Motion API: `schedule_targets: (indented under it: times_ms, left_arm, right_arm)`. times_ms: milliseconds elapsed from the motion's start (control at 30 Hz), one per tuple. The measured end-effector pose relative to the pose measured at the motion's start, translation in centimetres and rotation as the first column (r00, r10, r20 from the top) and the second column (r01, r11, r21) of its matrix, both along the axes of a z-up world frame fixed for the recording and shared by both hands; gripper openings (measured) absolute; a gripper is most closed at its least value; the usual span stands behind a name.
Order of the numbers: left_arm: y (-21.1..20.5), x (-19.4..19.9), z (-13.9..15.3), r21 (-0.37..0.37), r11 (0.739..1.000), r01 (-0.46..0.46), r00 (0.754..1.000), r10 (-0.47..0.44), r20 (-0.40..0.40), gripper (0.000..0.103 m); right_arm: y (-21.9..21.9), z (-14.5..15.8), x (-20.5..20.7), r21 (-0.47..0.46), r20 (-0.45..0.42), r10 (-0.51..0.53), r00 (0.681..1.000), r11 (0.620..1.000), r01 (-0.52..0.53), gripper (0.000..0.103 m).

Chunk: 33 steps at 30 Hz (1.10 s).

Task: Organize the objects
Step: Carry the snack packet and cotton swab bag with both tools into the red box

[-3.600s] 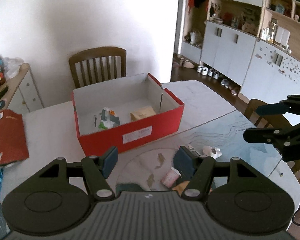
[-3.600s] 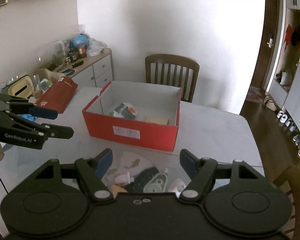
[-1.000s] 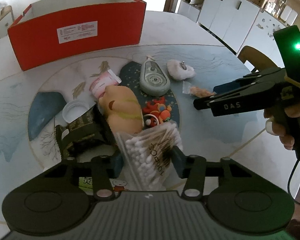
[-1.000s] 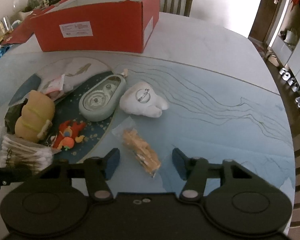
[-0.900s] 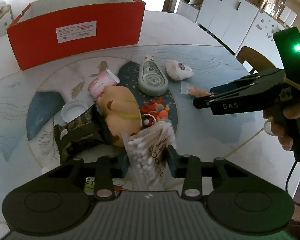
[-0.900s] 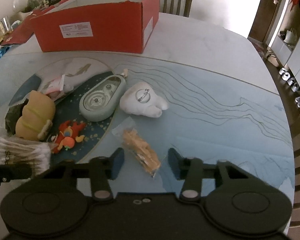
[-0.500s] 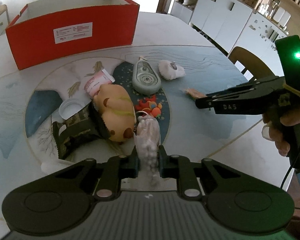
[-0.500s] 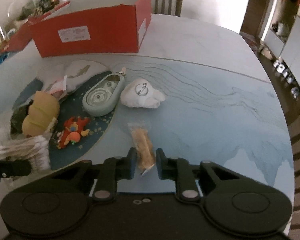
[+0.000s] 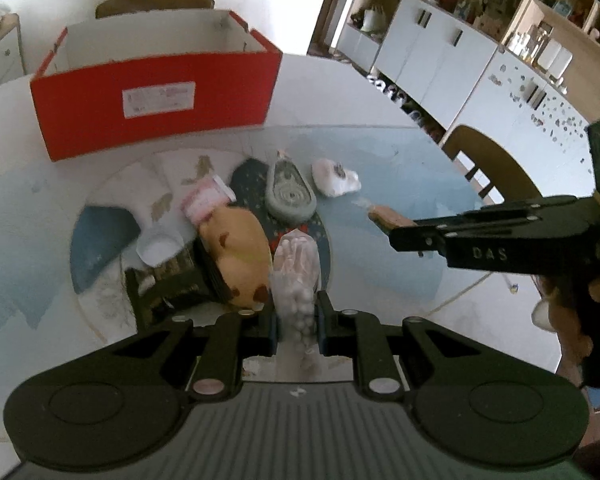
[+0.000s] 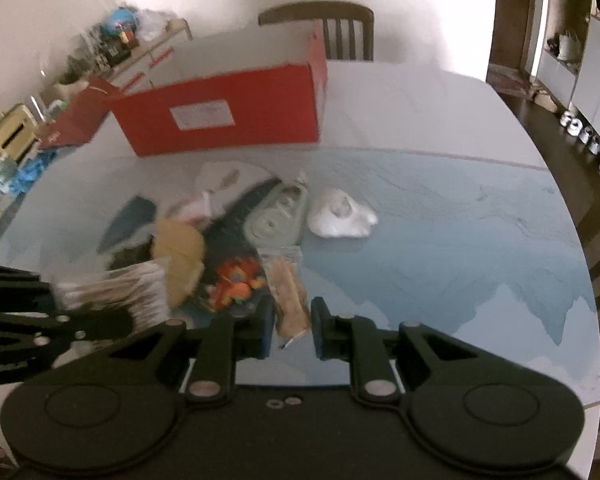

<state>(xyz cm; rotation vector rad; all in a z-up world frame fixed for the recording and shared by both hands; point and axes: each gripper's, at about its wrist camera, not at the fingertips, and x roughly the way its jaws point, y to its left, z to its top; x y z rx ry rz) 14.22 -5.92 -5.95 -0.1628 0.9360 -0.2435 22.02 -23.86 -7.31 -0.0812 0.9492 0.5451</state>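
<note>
The open red cardboard box (image 9: 156, 92) stands straight ahead of both my grippers, at the far side of the table (image 10: 440, 128), and its long side faces me. This is the relation that matters: I judge both loads must go forward and up over that near wall. My left gripper (image 9: 296, 322) is clamped on the clear plastic bag of white cotton swabs (image 9: 296, 272), whose long axis points away from me, toward the box. My right gripper (image 10: 291, 326) is pinched on the small clear packet of brown snack (image 10: 286, 288), which also points forward. Both bags seem lifted from the table, but I cannot tell for sure.
</note>
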Motion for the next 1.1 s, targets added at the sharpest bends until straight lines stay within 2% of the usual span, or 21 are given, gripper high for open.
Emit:
schedule_targets:
  times_ms: [300,733,1100]
  left_arm:
    - [3.0,2.1,4.0,-0.003,0.999,-0.034,0.997,0.034,0.071,0.017]
    - [8.5,8.2,9.4,0.081,0.996,-0.040,0.981,0.024,0.193,0.017]
    - [12.3,15.6,9.3,0.197,0.980,0.009,0.983,-0.045,0.177,0.017]
  right_arm:
    - [2.6,4.3,0.8,0.054,0.051,0.019,0.999,0.998,-0.022,0.018]
    - [8.1,9.0,6.3,0.067,0.129,0.038,0.991,0.997,-0.047,0.018]
    - [13.1,9.4,11.9,0.000,0.153,0.017,0.988,1.000,-0.017,0.018]
